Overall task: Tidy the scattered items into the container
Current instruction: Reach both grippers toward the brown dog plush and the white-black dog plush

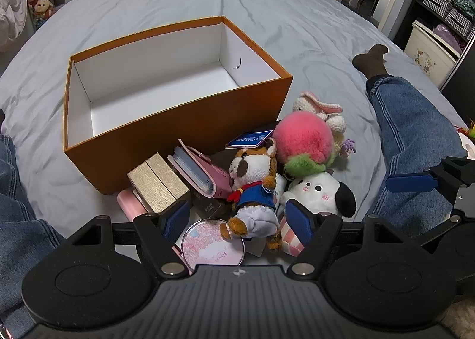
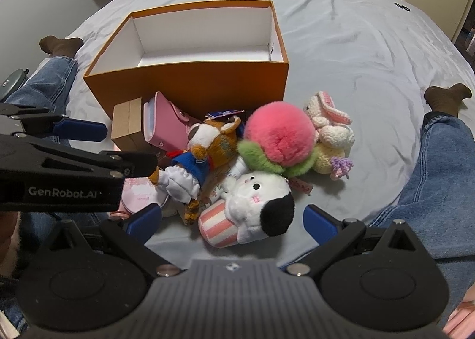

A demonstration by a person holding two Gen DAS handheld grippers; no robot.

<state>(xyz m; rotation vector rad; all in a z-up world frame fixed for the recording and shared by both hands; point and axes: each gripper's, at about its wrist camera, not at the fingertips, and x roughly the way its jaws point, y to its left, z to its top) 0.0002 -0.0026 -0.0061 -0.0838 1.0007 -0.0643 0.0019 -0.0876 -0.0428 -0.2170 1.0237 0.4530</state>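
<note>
Blue pads on the left gripper stand wide apart, holding nothing, low in the frame over the fox toy. The right gripper is wide open too, around the white puppy. The orange box above the pile is empty. All toys wait on the bed.

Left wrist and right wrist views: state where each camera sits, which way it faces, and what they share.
Left wrist: behind the open left gripper, angled down at the toy pile and orange box; jeans-clad legs at both edges.
Right wrist: behind the open right gripper, angled down at the white plush; left gripper enters at left.
Shared: box, pink pompom, bed.
</note>
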